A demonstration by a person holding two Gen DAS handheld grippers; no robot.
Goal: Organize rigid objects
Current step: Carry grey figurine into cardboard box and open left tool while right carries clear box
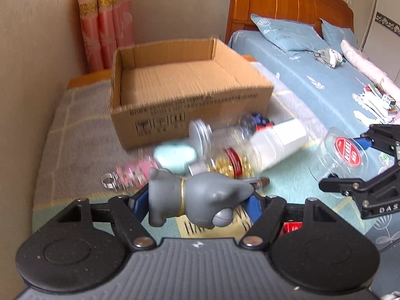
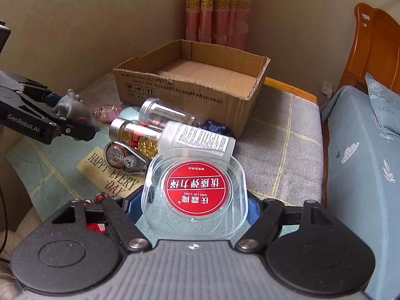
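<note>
My left gripper [image 1: 197, 200] is shut on a grey toy figure [image 1: 192, 197] and holds it above the mat; it also shows in the right wrist view [image 2: 70, 105]. My right gripper [image 2: 195, 205] is shut on a clear plastic box with a red round label [image 2: 196, 190], which also shows in the left wrist view [image 1: 340, 155]. An open, empty cardboard box [image 1: 180, 82] stands behind a pile: a white bottle [image 2: 200, 137], a gold-filled bottle [image 2: 140, 135], a clear jar [image 2: 165, 115], a correction tape [image 2: 125, 160].
A mint case [image 1: 175, 156] and a pink bottle [image 1: 132, 177] lie left of the pile. A bed with blue sheets [image 1: 312, 75] runs along the right. Beige walls and pink curtains [image 2: 217, 7] stand behind the box.
</note>
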